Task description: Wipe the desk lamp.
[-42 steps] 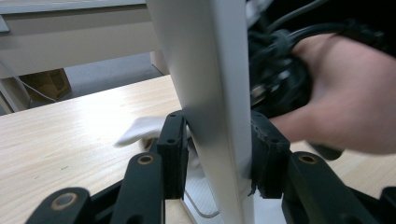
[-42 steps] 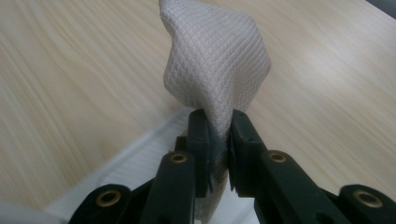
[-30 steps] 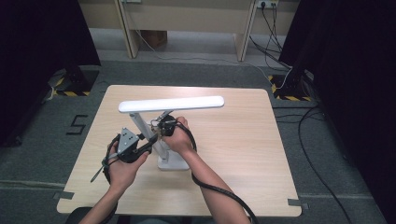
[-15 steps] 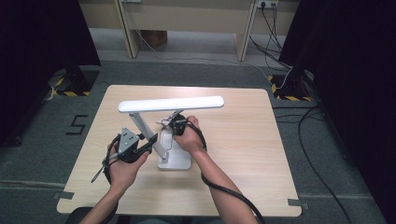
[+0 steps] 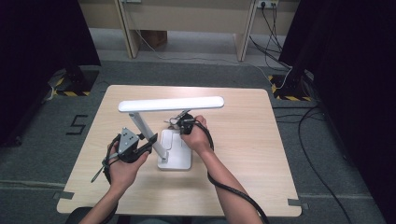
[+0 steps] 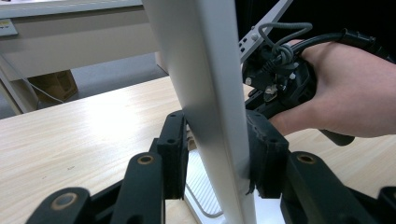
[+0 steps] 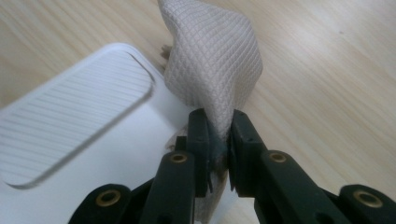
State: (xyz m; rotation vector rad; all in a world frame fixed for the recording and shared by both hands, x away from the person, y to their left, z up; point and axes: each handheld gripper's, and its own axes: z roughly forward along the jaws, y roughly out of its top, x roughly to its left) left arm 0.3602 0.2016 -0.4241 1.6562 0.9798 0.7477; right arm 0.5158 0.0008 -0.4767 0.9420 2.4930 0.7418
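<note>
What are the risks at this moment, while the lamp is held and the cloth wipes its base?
1. The left gripper clamps the lamp's arm; pushing hard there might tip the lamp or strain its joint.
2. The right gripper pinches only an edge of the cloth, so the cloth may slip out while rubbing the lamp base.

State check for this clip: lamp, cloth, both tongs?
Lamp: upright on the table, head level, stem tilted.
Stem: clamped between the left tongs' jaws.
Cloth: bunched, pinched at one end, hanging over the lamp base's edge.
Left tongs: shut on the stem.
Right tongs: shut on the cloth.
Base: flat on the table.
</note>
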